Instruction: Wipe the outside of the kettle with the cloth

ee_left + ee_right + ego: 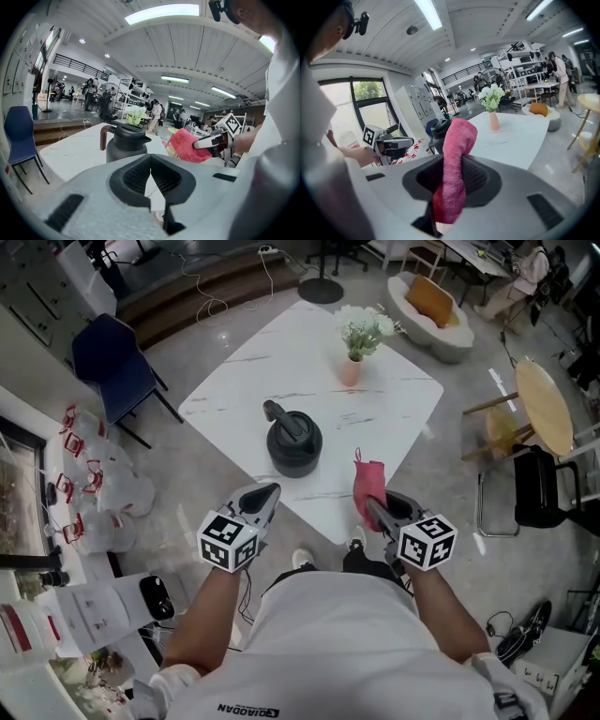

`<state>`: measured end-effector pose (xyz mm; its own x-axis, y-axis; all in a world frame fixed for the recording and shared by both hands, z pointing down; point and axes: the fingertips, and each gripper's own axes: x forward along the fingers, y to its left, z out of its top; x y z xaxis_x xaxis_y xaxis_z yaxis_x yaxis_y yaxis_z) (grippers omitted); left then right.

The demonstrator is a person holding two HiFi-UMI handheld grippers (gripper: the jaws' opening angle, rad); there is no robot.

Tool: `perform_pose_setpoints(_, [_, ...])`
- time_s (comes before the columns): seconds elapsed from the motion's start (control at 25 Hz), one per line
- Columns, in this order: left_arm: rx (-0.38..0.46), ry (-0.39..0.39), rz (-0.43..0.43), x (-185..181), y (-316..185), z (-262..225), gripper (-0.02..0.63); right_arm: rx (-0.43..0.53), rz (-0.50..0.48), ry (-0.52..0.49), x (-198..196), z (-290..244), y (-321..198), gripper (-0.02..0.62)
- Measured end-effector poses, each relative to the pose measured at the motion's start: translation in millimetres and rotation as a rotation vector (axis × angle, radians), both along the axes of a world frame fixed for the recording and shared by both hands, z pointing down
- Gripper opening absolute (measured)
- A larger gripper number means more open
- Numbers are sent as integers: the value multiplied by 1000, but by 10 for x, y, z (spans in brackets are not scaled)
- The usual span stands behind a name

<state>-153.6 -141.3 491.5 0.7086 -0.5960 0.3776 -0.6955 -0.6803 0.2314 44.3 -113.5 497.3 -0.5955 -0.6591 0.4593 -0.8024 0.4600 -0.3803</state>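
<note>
Forearms reach forward at the bottom of the head view, a gripper in each hand. Left gripper point(268, 493) has its jaws pressed together with nothing between them. Right gripper point(373, 505) pinches a pink cloth point(367, 478), which stands up above its jaws. Just beyond, on a white marble-look table point(394, 399), sits the dark grey kettle point(294, 444), lid on, apparently clear of the cloth. Farther back on the table stands a pink vase point(351, 371) of white flowers.

Probably open-plan office or lab: ceiling strip lights point(161, 11), metal shelving racks point(524, 58), blue chair point(114, 364), white table point(234, 390).
</note>
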Motion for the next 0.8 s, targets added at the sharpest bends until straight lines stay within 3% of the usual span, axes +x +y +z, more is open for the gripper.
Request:
perform_pose_setpoints(0.32, [28, -23, -79, -69, -307, -119, 0, 8, -73, 10, 78, -43, -331, 104])
perform_pose_setpoints(0.56, [18, -16, -228, -521, -851, -104, 0, 13, -110, 9, 115, -29, -491, 104])
perform_pose_setpoints(0.8, [43, -163, -191, -651, -1369, 64, 17, -5, -103, 7, 204, 42, -616, 104])
